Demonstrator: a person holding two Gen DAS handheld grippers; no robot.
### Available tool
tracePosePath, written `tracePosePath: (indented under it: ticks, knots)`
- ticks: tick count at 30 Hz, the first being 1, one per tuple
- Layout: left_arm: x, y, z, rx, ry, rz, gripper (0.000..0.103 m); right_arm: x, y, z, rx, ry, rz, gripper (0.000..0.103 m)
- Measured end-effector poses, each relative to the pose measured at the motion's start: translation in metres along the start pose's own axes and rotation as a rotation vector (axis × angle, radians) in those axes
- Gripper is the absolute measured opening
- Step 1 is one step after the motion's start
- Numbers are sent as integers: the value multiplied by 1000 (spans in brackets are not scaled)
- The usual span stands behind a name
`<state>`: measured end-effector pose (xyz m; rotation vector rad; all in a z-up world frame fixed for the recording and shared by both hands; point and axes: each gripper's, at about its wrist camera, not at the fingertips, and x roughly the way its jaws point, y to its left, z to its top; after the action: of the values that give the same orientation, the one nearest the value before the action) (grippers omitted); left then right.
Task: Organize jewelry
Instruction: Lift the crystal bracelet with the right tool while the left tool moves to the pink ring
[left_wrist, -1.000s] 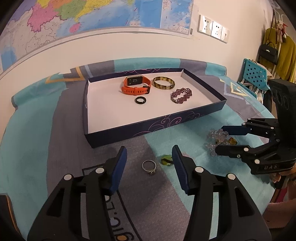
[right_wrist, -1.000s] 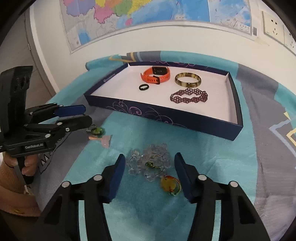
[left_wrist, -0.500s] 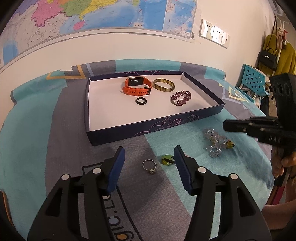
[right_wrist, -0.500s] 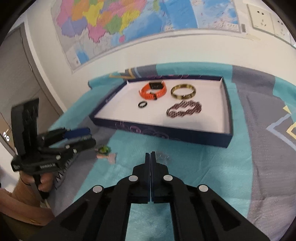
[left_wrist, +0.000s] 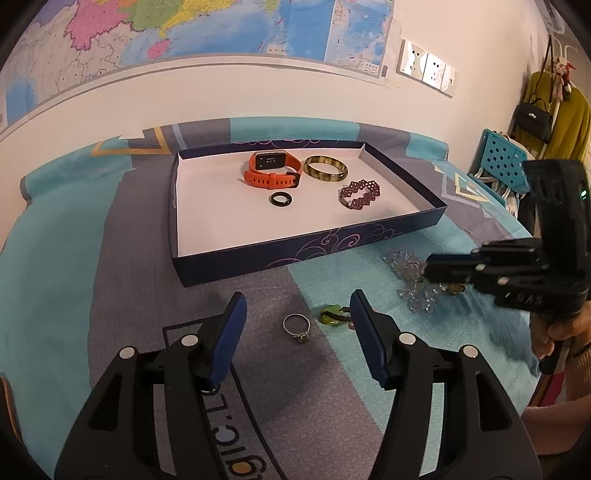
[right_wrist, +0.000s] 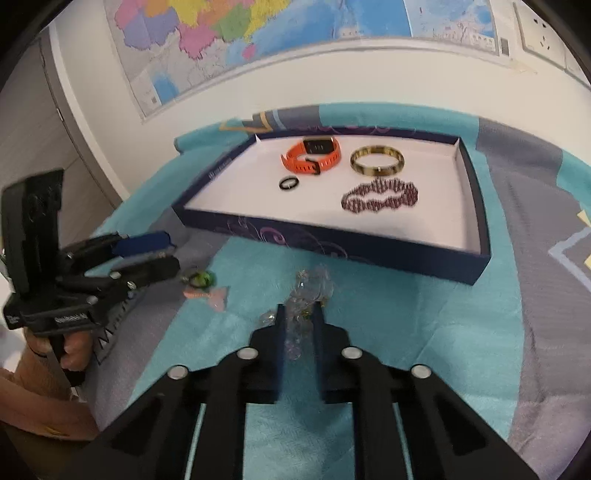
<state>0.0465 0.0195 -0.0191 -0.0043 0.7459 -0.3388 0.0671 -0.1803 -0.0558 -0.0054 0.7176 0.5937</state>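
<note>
Right hand-held gripper (right_wrist: 300, 320) clamped on crystal bracelet (right_wrist: 308, 295) | strand trails toward tray (right_wrist: 332, 246) | left hand-held gripper (left_wrist: 297, 317) apart

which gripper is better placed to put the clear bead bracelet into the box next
Right. The right gripper is shut on the clear bead bracelet in front of the box; the left gripper is open around the silver ring.

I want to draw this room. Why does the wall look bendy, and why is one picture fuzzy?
Both wrist views use fisheye lenses, so the wall and map curve. The right wrist view is motion-blurred: the purple bracelet smears. The left wrist view is sharper: the silver ring looks crisp.
</note>
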Motion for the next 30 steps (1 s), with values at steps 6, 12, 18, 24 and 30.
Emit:
tracePosePath:
  ticks: [6,12,18,24,30]
  knots:
    - [2,0,0,-2,8,-11,59,-26,-11,12,46,-65,46,7]
    - [1,-3,-1,13,2,-7,59,-40,-19,19,94,-110,78,7]
    - [-1,-11,-2,40,-2,-24,59,-41,-23,26,118,-136,93,7]
    - [-1,-32,-3,96,-4,-64,59,-46,-24,34,125,-171,117,7]
    - [1,-50,-3,145,-6,-85,59,-44,-30,29,140,-159,97,7]
